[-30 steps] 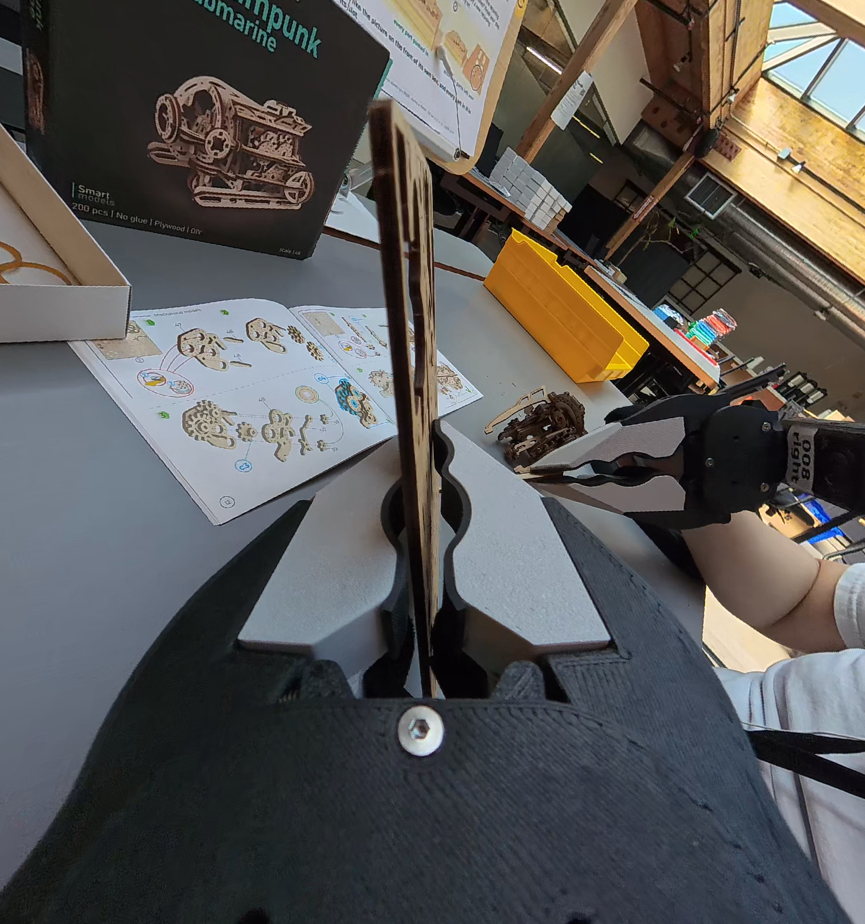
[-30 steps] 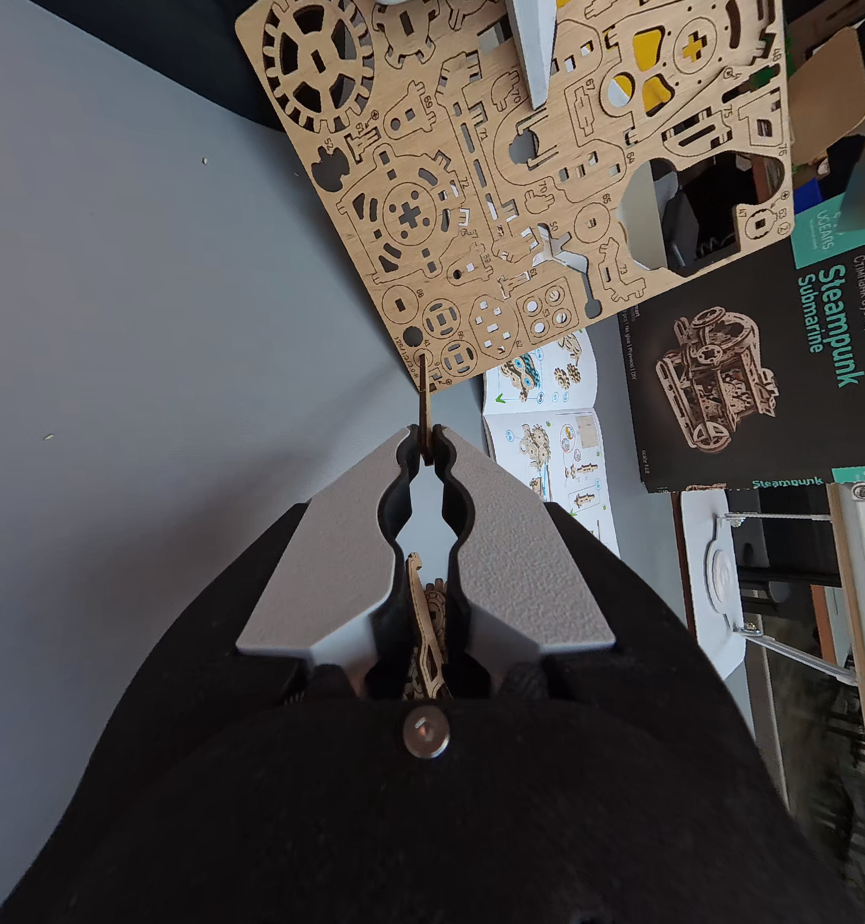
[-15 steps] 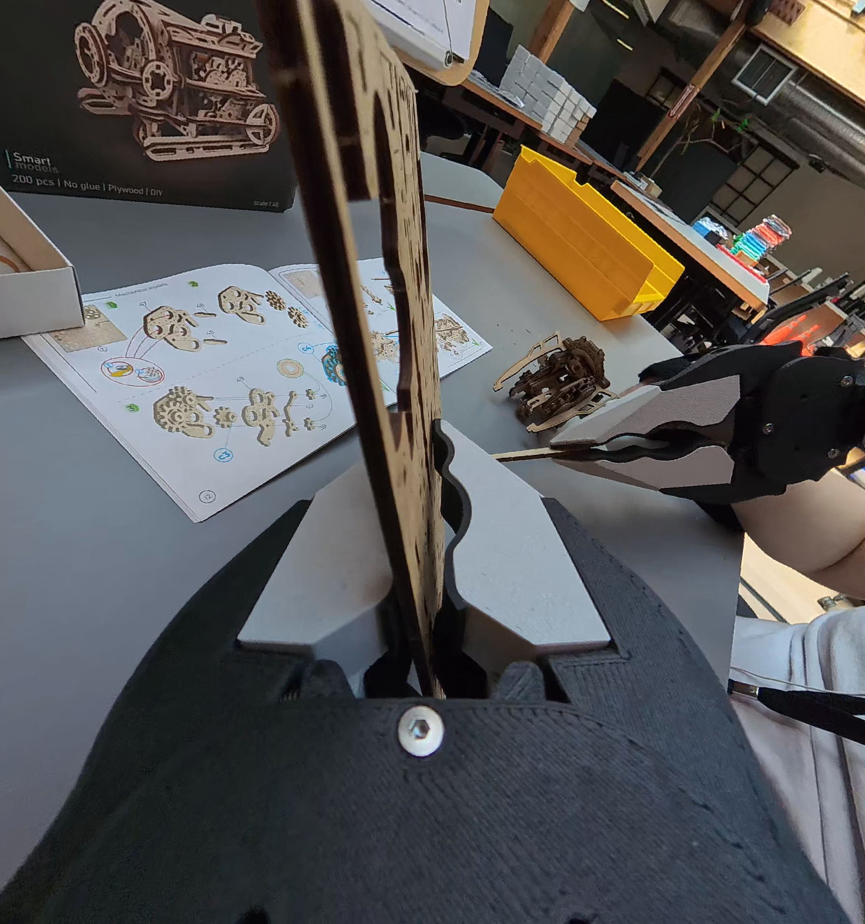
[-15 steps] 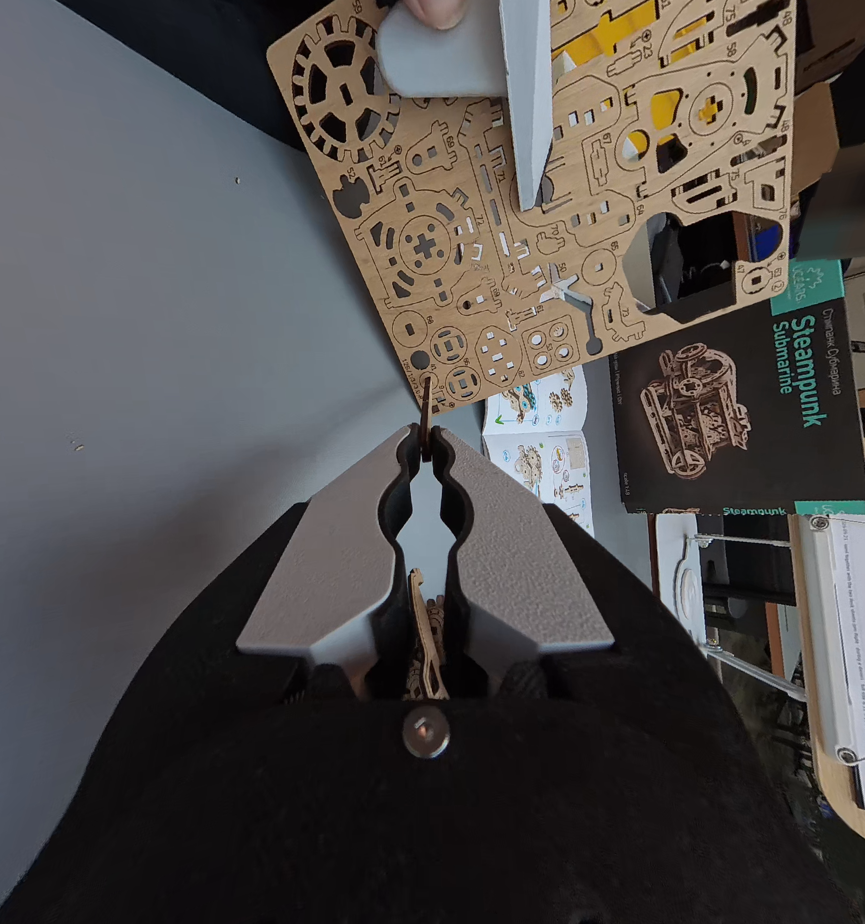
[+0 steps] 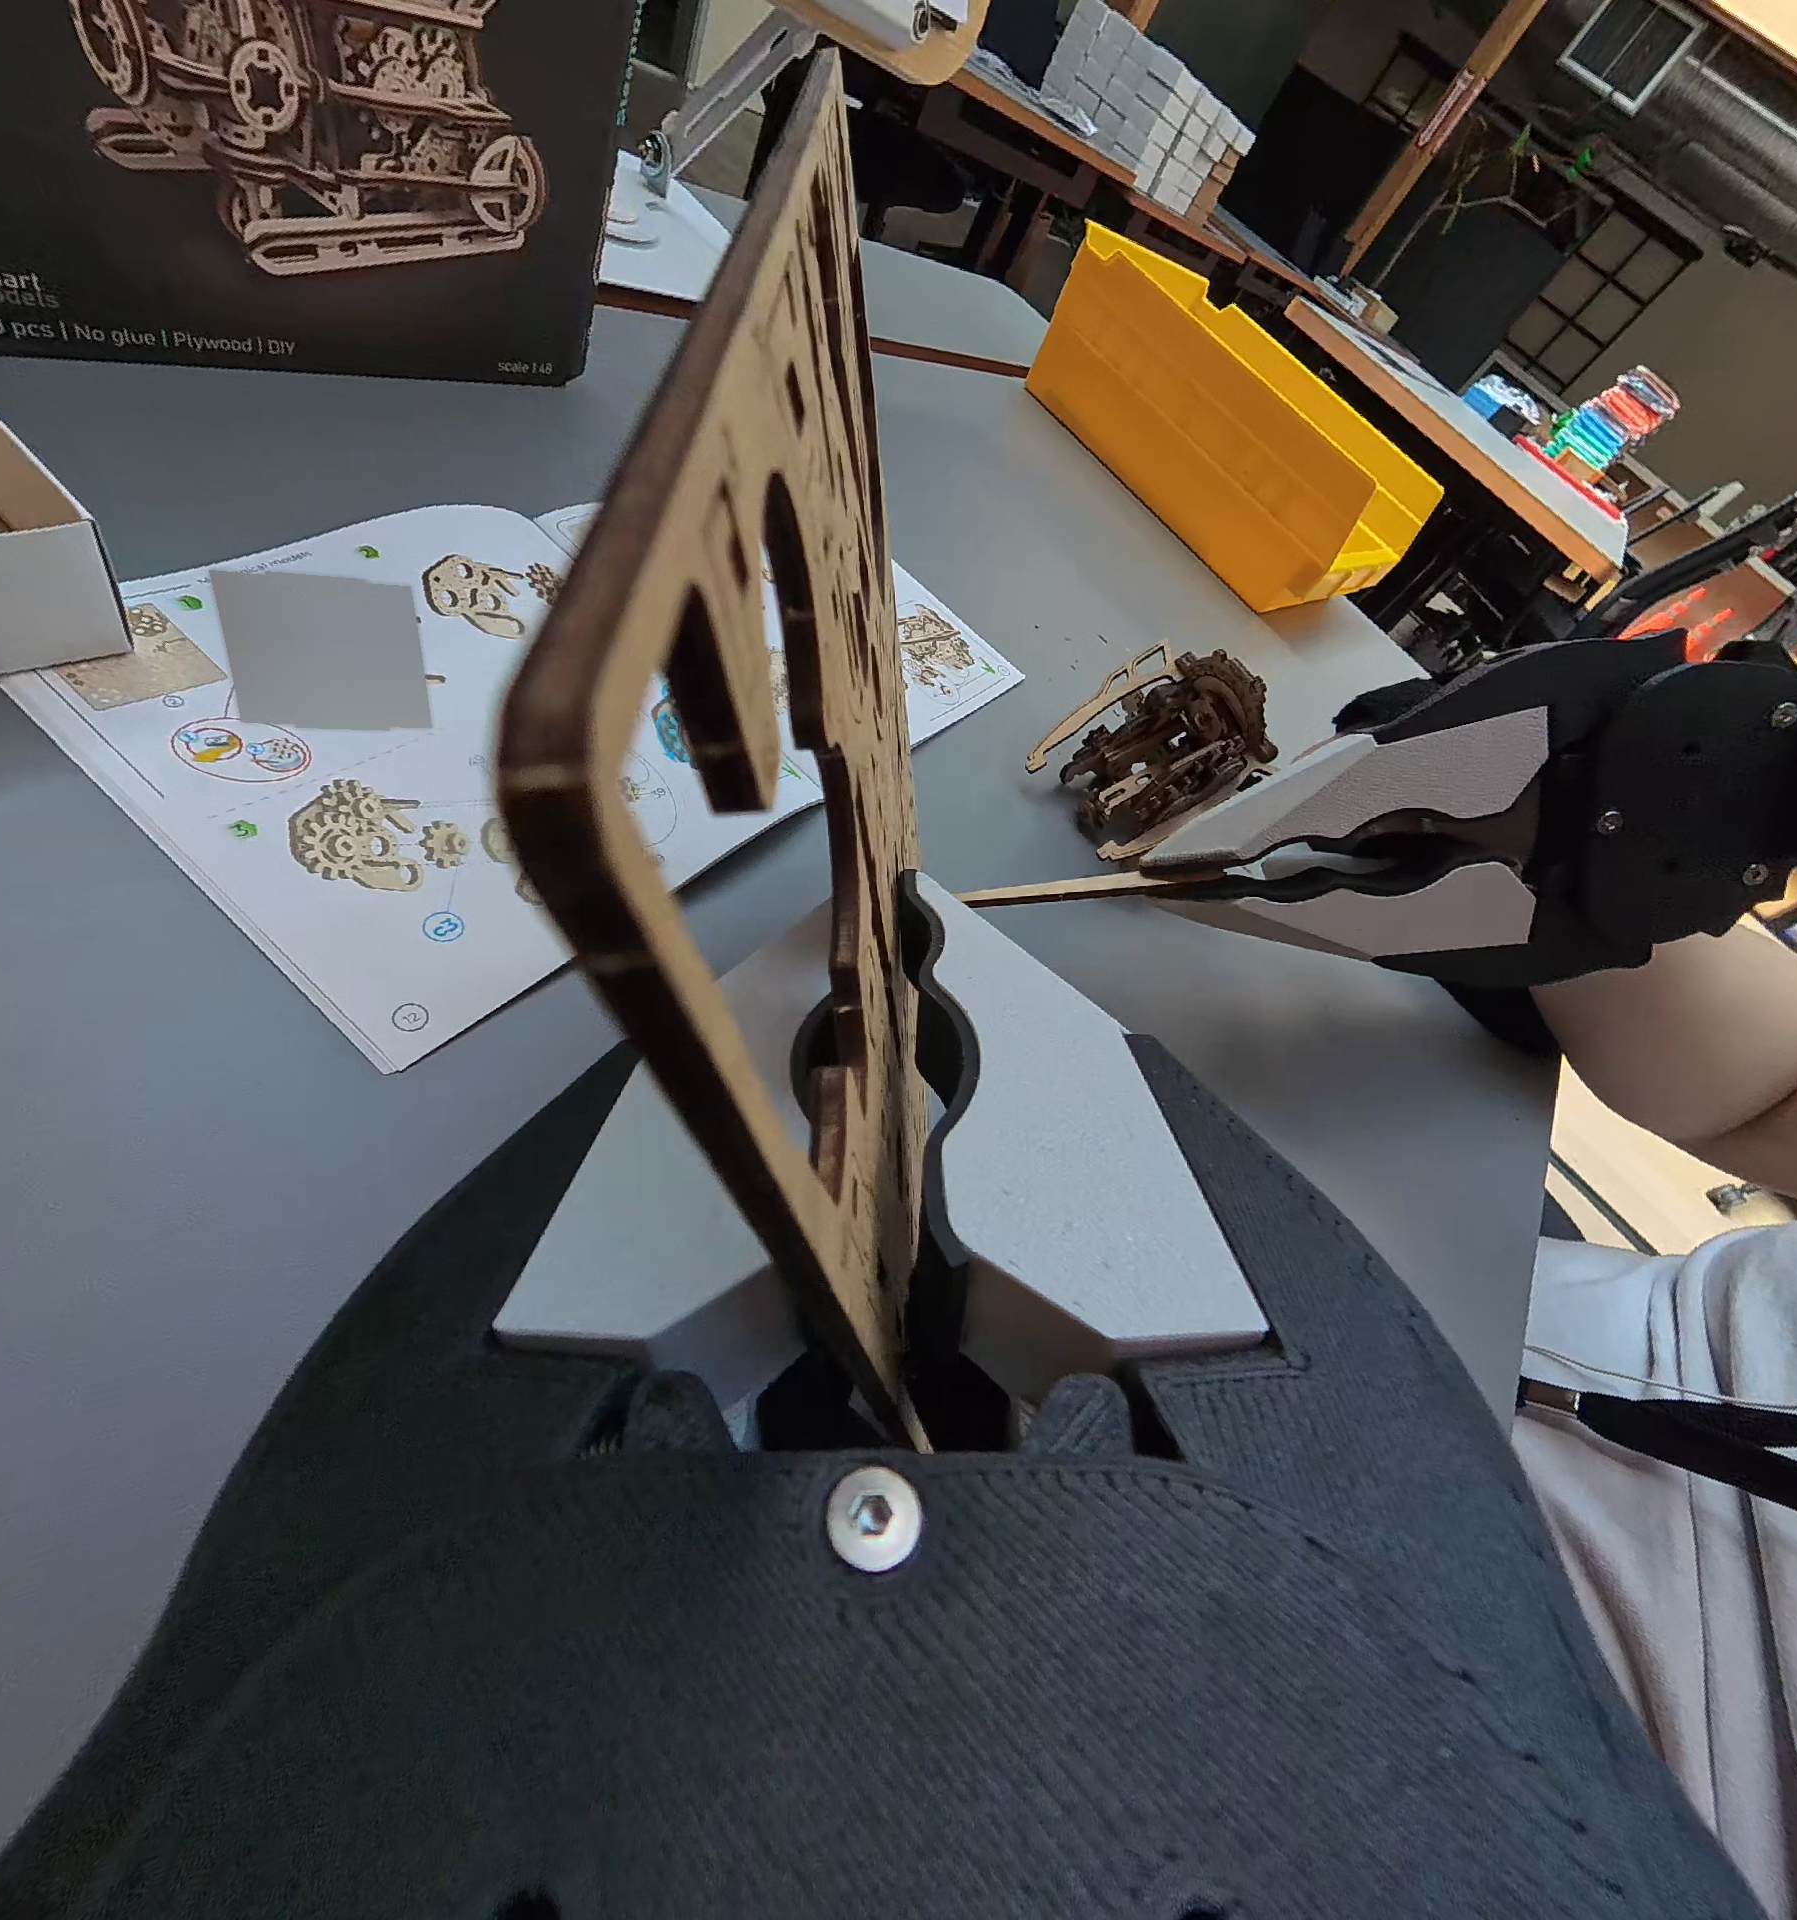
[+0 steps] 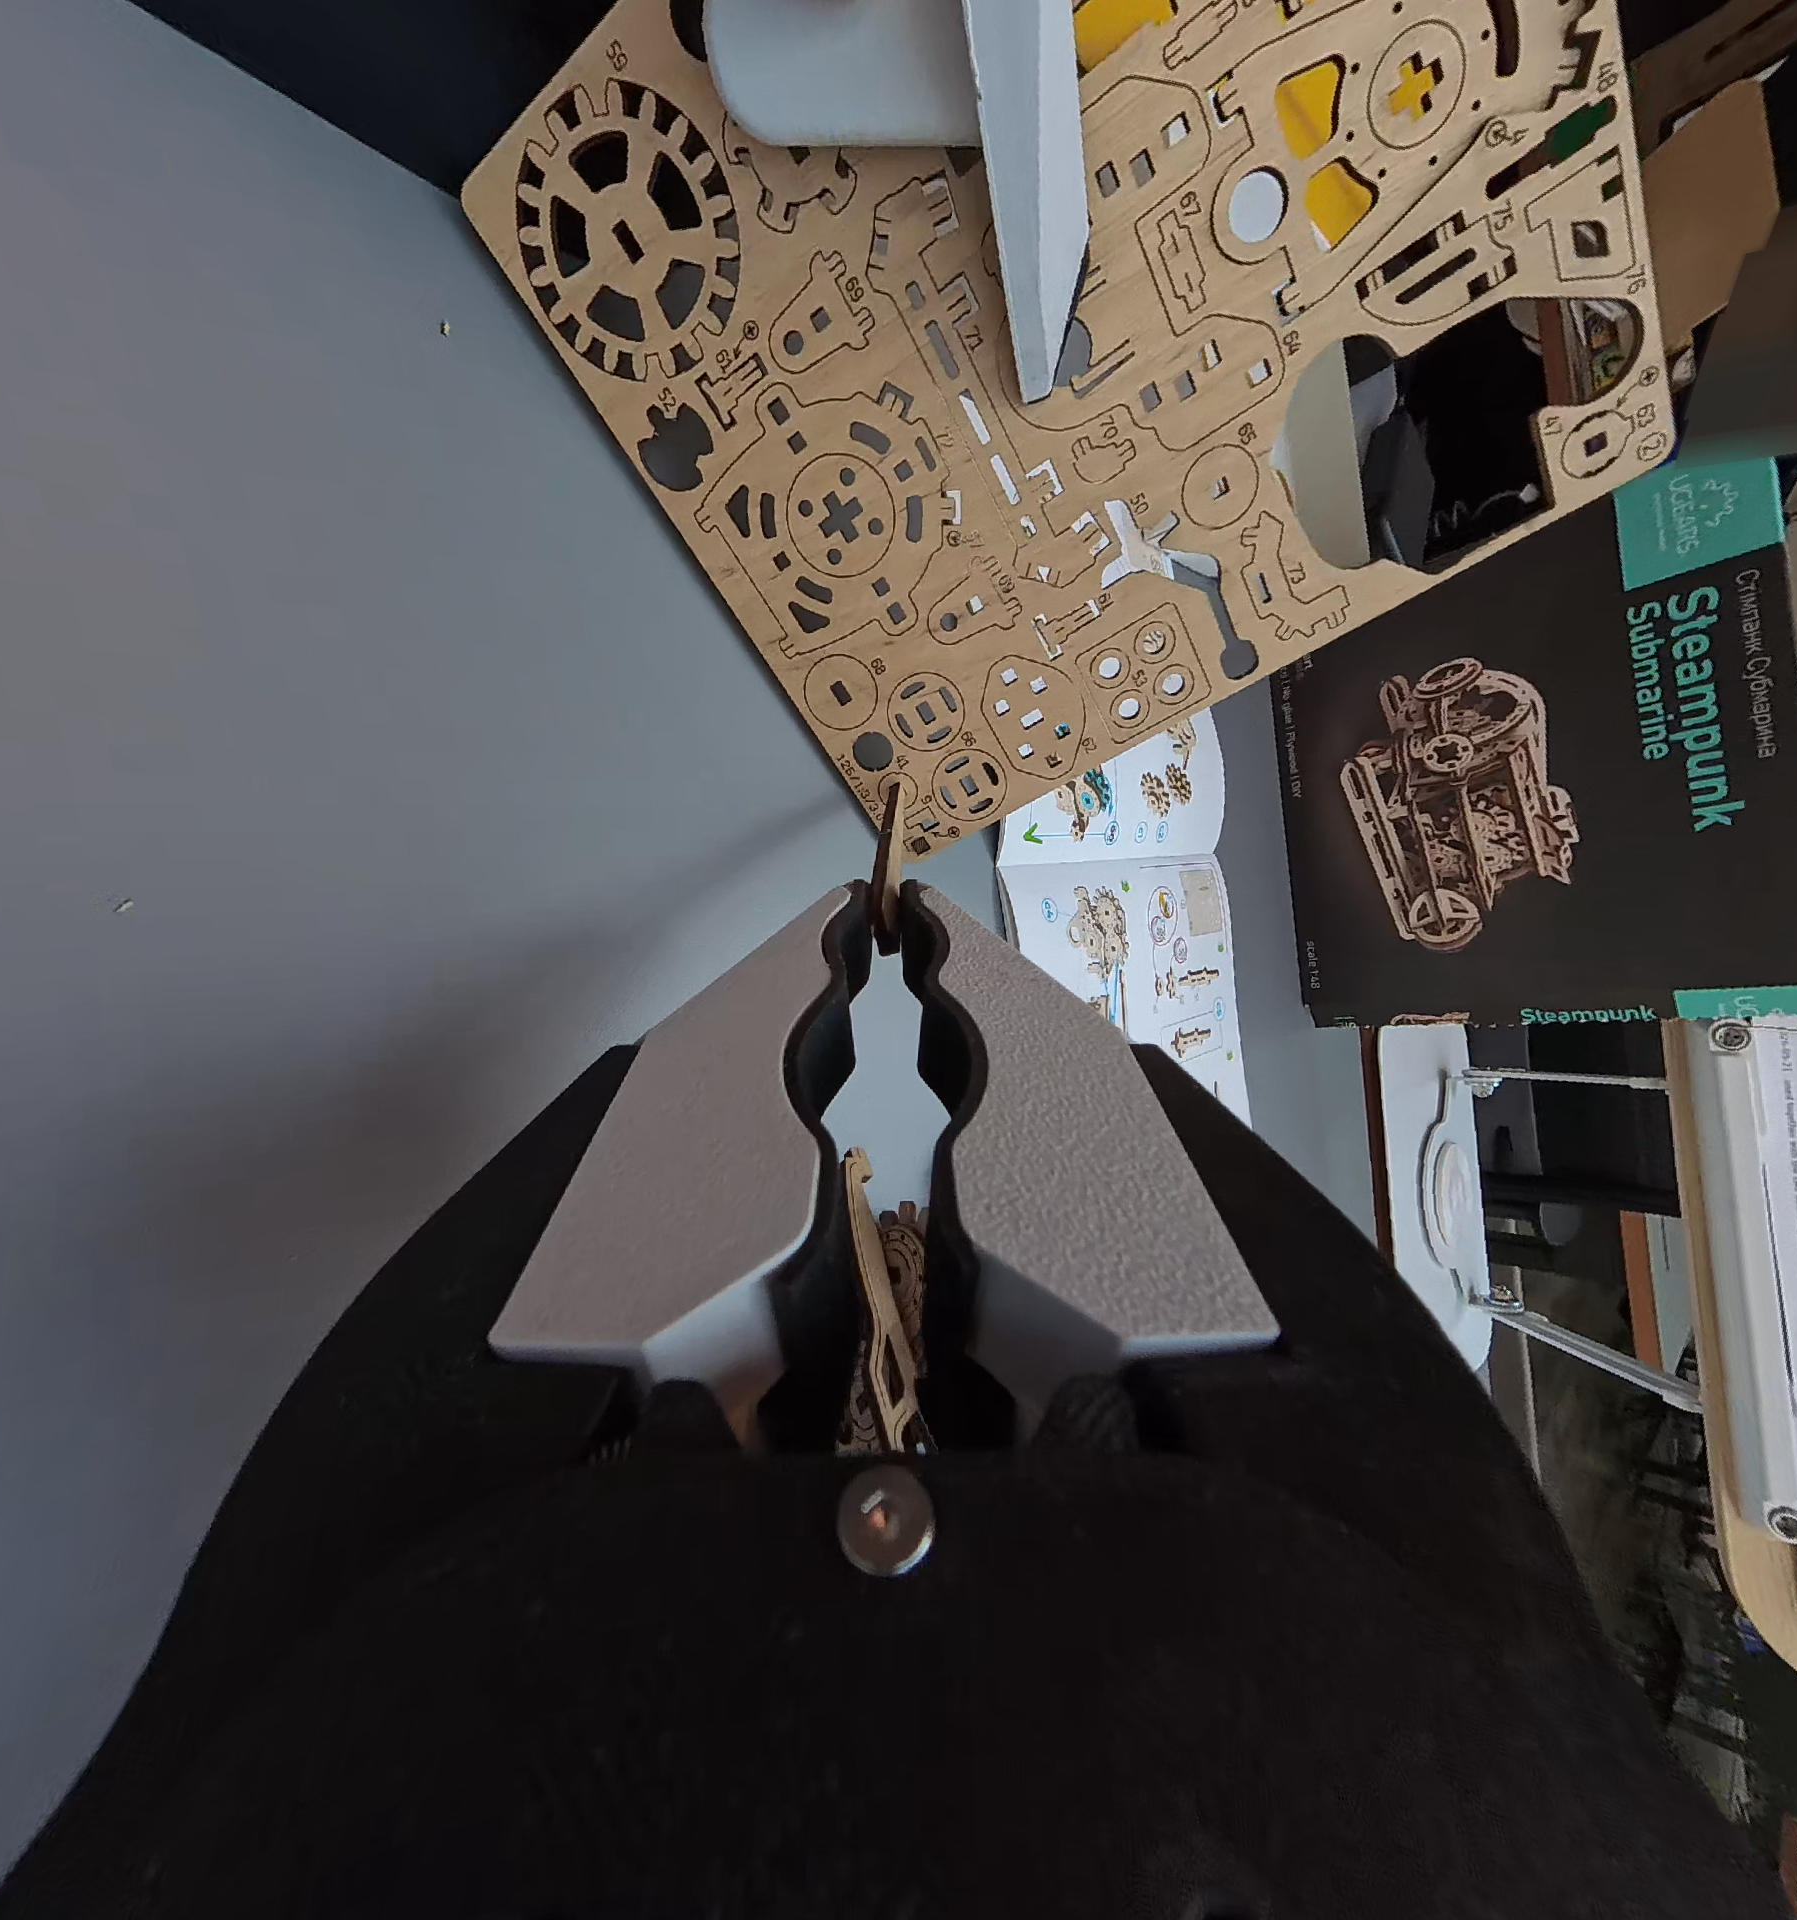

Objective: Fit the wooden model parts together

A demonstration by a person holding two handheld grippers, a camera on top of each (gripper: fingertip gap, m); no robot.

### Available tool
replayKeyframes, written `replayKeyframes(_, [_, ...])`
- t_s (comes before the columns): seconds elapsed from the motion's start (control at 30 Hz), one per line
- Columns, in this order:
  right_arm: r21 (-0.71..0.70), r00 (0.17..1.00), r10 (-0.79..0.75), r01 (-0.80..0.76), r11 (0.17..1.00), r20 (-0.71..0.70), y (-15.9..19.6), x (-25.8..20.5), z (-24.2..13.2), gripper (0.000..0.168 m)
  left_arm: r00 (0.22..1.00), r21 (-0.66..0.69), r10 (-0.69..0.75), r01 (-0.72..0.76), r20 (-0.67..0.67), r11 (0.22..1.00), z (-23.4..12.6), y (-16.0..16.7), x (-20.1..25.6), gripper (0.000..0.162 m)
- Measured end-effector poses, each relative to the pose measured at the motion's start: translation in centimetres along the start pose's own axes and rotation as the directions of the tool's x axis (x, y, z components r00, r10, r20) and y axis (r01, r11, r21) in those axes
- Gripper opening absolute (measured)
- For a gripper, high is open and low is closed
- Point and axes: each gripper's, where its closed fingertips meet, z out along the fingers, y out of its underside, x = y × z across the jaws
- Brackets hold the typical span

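My left gripper (image 5: 852,935) is shut on a laser-cut plywood sheet (image 5: 769,623) and holds it upright above the grey table (image 5: 146,1143). The right wrist view shows the sheet's face (image 6: 977,468), with gears and other parts still in it and several empty cut-outs. My right gripper (image 6: 883,904) is shut on a small thin wooden part (image 6: 886,862). The part's tip meets the sheet's lower corner. In the left wrist view the right gripper (image 5: 1154,883) comes in from the right with the part (image 5: 1060,890). A partly built wooden model (image 5: 1164,748) lies behind it.
An open instruction booklet (image 5: 354,831) lies on the table. A black model box (image 5: 250,156) stands behind it. A white box lid (image 5: 21,582) is at the left and a yellow bin (image 5: 1216,436) at the back right. A person's arm (image 5: 1704,1070) is at the right. Spacing between my two grippers at the tips: around 11 cm.
The left gripper has turned the sheet, so more of its face shows in the left wrist view. The right gripper still holds the small part at the sheet's corner.
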Motion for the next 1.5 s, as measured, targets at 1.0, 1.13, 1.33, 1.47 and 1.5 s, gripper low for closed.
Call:
replayKeyframes(1.0, [-0.025,0.993,0.120,-0.120,0.992,-0.018,0.0,2.4,0.4,0.007,0.999,0.014,-0.017,0.018,-0.044,1.000,-0.3,-0.2,0.6,0.001])
replayKeyframes(1.13, [-0.075,0.984,0.180,-0.179,0.981,0.007,1.9,2.2,0.2,0.006,0.999,0.028,-0.025,0.026,-0.046,0.999,-0.4,-0.4,0.5,0.001])
replayKeyframes(1.33, [-0.165,0.993,0.116,-0.114,0.980,0.004,3.9,0.4,0.2,0.006,0.989,0.077,-0.110,0.118,-0.098,0.990,-1.1,-1.2,0.4,0.002])
replayKeyframes(1.47, [-0.115,0.997,0.069,-0.072,0.991,-0.030,2.1,0.7,-0.3,0.006,0.989,0.087,-0.107,0.116,-0.104,0.989,-1.2,-1.3,0.4,0.001])
replayKeyframes(1.5, [-0.091,0.997,0.061,-0.065,0.994,-0.042,1.3,0.9,-0.5,0.005,0.989,0.087,-0.104,0.113,-0.104,0.990,-1.2,-1.3,0.4,0.001])
